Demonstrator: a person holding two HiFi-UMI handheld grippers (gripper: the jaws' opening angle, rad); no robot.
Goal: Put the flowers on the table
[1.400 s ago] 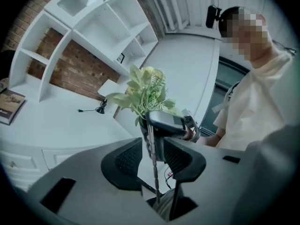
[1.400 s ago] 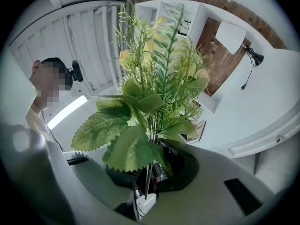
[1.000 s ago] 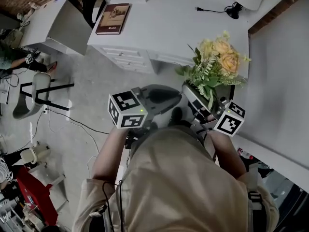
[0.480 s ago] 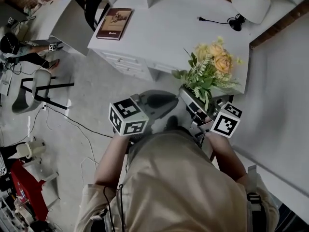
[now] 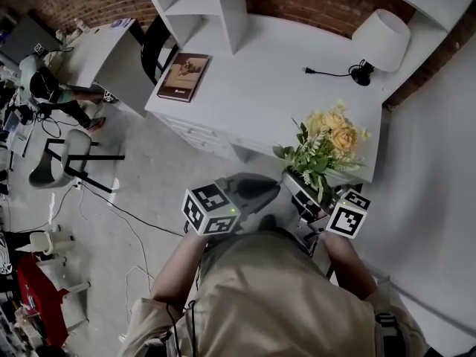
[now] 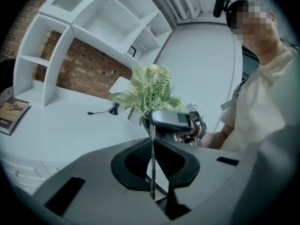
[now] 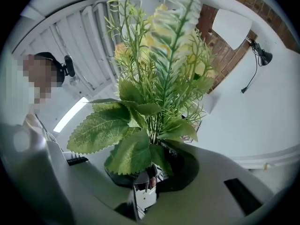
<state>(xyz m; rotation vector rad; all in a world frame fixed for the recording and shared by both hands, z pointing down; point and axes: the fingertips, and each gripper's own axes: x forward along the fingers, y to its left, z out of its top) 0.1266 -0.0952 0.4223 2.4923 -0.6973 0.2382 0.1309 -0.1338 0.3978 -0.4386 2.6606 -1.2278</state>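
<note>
Desk [image 5: 260, 88], brick wall [image 5: 312, 6], seemingly grey floor [image 5: 149, 169]

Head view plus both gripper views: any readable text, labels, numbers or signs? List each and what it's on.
No text can be read in any view.
On the book: a line of print at the cover's lower edge, too small to read.
On the left marker cube and the right marker cube: black-and-white square patterns only, no letters or digits.
On the flowers: no legible tag.
</note>
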